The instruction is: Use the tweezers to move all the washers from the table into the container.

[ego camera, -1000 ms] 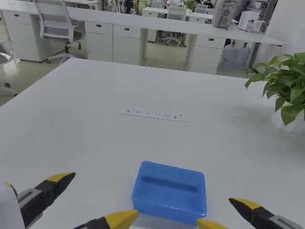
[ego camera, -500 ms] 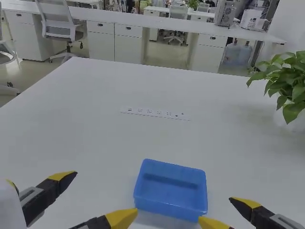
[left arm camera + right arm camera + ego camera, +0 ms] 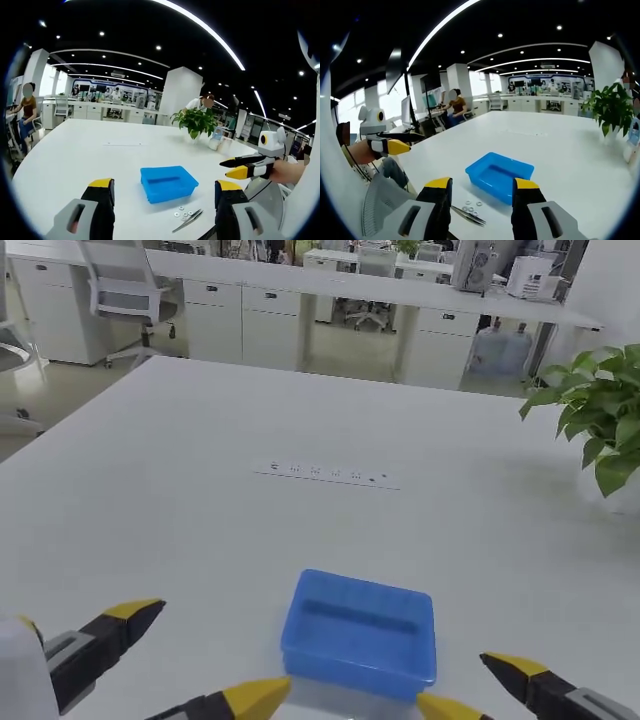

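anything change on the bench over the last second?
Nothing on the white table moved; the headset camera just tipped slightly. The blue rectangular plastic container stayed put, and the left gripper and right gripper stayed open, holding nothing.

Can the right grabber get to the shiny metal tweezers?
Probably yes. The right gripper is open, and the thin silver metal tweezers lie on the white table just before it, nothing between.

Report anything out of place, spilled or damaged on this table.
Nothing stands out. The container sits upright and looks empty. The washers lie in a small cluster on the table next to the tweezers, in front of the container. I see no spill or damage.
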Action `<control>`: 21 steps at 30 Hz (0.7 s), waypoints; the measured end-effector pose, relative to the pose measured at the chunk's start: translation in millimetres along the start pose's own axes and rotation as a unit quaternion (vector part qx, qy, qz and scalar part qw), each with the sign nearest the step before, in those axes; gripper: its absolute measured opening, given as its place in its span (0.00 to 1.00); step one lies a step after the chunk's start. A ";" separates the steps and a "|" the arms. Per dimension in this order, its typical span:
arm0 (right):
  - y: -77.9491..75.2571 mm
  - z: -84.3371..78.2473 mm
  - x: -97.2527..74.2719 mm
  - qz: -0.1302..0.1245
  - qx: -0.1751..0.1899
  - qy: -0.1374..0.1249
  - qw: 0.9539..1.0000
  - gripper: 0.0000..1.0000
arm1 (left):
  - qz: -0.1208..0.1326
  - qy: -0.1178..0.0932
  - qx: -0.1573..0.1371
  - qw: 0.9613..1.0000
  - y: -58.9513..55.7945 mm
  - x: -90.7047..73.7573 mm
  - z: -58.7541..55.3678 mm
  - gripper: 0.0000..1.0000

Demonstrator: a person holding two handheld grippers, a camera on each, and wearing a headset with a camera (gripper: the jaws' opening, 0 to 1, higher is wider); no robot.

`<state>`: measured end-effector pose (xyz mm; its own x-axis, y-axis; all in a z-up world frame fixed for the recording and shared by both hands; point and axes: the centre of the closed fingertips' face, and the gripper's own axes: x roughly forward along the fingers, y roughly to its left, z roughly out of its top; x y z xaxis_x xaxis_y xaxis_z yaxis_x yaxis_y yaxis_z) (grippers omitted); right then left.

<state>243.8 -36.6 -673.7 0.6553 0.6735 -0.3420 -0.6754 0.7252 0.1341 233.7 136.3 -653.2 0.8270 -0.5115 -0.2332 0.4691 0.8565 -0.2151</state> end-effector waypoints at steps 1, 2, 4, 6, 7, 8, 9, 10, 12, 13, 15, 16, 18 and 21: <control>-0.2 -0.2 0.1 0.000 0.000 0.001 1.000 0.45 | 0.000 0.002 0.000 1.000 0.1 0.6 -0.6 0.83; -0.6 -0.3 0.2 0.000 0.000 0.001 1.000 0.45 | -0.001 0.003 0.001 1.000 -0.2 1.6 -0.8 0.83; -1.8 -0.3 0.7 -0.001 0.001 0.001 1.000 0.45 | -0.002 0.002 0.001 1.000 -0.2 3.1 -0.2 0.83; -2.9 -0.7 1.1 -0.002 0.000 0.002 1.000 0.46 | -0.004 0.002 0.001 1.000 -0.3 5.2 -0.3 0.83; -3.2 -0.9 1.3 -0.003 0.000 0.003 1.000 0.46 | -0.006 0.003 0.002 1.000 -0.4 6.0 -0.6 0.83; -3.7 -1.6 1.6 -0.003 -0.001 0.005 1.000 0.46 | -0.007 0.005 0.003 1.000 -0.9 7.1 -1.5 0.82; -3.6 -2.2 2.0 -0.001 -0.001 0.006 1.000 0.46 | -0.009 0.006 0.003 1.000 -1.3 7.8 -2.1 0.82; -3.7 -2.8 2.5 -0.001 -0.001 0.007 1.000 0.46 | -0.010 0.007 0.004 1.000 -2.2 8.2 -2.5 0.82; -3.3 -5.6 4.1 0.001 -0.001 0.014 1.000 0.46 | -0.012 0.008 0.004 1.000 -3.3 8.6 -3.2 0.80; -3.0 -7.3 4.7 0.003 0.000 0.017 1.000 0.46 | -0.014 0.005 0.004 1.000 -4.5 8.9 -2.6 0.79; 0.2 -9.6 6.0 0.010 -0.002 0.021 1.000 0.44 | -0.016 0.006 0.003 1.000 -6.3 9.4 -3.3 0.78; 2.1 -10.4 6.6 0.014 -0.006 0.022 1.000 0.41 | -0.017 0.007 0.003 1.000 -7.0 9.8 -4.2 0.78; 10.1 -15.3 8.2 0.037 -0.023 0.034 0.999 0.30 | -0.020 0.015 0.005 1.000 -9.5 10.8 -7.6 0.76; 20.8 -27.1 11.0 0.065 -0.065 0.062 0.994 0.18 | -0.030 0.014 0.007 0.999 -16.7 11.0 -7.3 0.74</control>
<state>227.8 -18.0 -699.9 0.5192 0.7315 -0.4421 -0.7948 0.6033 0.0649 232.7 115.9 -659.1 0.7884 -0.5634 -0.2471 0.5222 0.8252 -0.2154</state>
